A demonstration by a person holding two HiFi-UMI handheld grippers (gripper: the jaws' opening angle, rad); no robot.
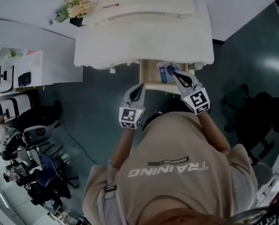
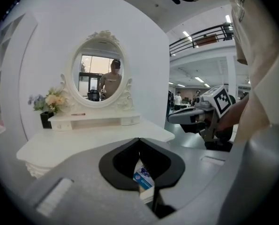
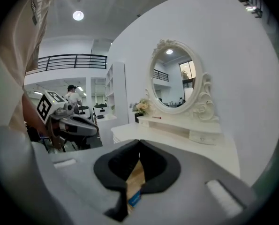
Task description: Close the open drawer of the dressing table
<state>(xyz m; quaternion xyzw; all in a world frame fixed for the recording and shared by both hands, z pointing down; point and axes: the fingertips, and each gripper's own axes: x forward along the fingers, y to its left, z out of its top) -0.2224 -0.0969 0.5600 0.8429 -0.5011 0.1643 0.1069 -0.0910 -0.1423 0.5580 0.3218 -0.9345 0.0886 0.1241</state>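
Person's shirt (image 1: 177, 172) fills 6 o'clock. Both the left gripper (image 1: 139, 86) and right gripper (image 1: 175, 74), jaws together and empty, sit at the open drawer (image 1: 148, 72), 12 o'clock, beneath the worktop (image 1: 144, 46). Recommend pressing the drawer front squarely, evenly.

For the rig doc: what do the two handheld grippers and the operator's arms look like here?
Both match. The left gripper and right gripper have light grey moulded shells tapering to a point, with black pads lining the jaws. Each carries a white cube printed with black square markers. No cables are visible. The person wears a beige T-shirt with white lettering, seemingly short-sleeved.
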